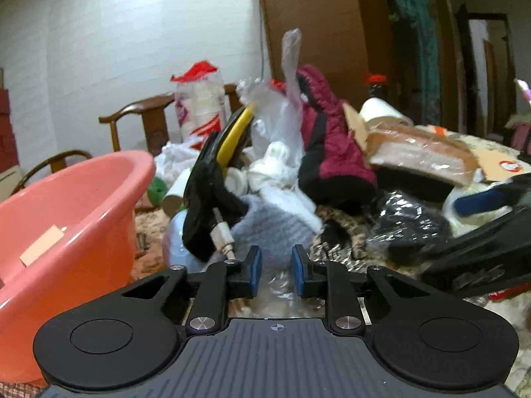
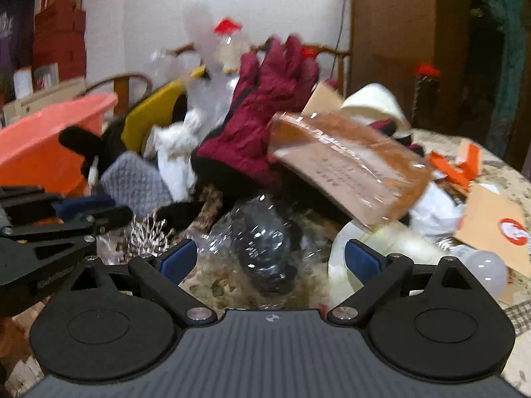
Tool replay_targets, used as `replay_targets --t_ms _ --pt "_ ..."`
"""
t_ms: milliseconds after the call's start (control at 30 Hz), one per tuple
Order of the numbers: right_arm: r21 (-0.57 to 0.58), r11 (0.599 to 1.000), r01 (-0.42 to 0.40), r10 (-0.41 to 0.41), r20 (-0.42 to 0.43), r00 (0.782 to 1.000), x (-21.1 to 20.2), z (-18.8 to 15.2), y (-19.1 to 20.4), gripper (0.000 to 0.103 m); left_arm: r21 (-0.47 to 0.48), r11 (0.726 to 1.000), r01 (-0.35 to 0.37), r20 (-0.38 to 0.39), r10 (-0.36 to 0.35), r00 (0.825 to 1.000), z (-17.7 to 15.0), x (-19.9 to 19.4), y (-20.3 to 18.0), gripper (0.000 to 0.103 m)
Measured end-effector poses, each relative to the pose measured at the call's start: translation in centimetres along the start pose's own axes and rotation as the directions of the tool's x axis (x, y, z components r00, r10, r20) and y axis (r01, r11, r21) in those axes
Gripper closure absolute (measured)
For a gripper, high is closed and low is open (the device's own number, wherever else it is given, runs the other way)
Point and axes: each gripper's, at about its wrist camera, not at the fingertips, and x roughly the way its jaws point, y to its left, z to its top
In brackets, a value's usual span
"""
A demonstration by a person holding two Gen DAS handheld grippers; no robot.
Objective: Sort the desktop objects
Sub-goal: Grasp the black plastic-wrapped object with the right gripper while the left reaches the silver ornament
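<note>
A lived-in home interior is being shown. Wooden armchairs (image 1: pixel 139 112) are being seen against a white brick-patterned wall (image 1: pixel 99 33), beside a brown wooden door (image 1: pixel 318 26). A patterned tablecloth (image 2: pixel 497 172) is being covered by household clutter: a maroon winter glove (image 2: pixel 265 109), a pink plastic basin (image 1: pixel 66 219), a light bulb (image 2: pixel 481 265). Red boxes (image 2: pixel 59 33) are being stacked in the room's far corner.

Left claw (image 1: pixel 274 272) narrowly parted, right claw (image 2: pixel 270 260) spread wide

Each gripper, left (image 1: pixel 274 271) and right (image 2: pixel 269 258), is built of matte black linkages, silver screws, blue-padded fingers and a ribbed grey body.
</note>
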Motion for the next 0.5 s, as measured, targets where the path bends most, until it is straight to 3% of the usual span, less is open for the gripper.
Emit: replay_targets --t_ms 100,267,433,500 --pt "-0.072 0.997 0.026 -0.028 -0.033 0.999 1.5 -0.3 0.9 0.008 0.026 1.0 0.006 0.014 -0.006 1.0 0.0 -0.2 -0.6 0.051" --pt "-0.04 0.999 0.022 -0.025 -0.069 0.997 2.9 0.2 0.3 0.027 0.067 0.997 0.041 -0.031 -0.039 0.999 0.3 0.8 -1.4 0.048" --pt "0.022 1.0 -0.012 0.014 -0.082 0.997 3.1 0.1 -0.8 0.042 0.117 0.993 0.029 -0.042 -0.025 0.999 0.3 1.3 -2.3 0.032" --pt "0.034 0.999 -0.004 0.007 -0.075 0.997 2.8 -0.2 -1.0 0.043 0.15 0.989 0.017 -0.039 -0.011 0.999 0.4 1.6 -2.7 0.017"
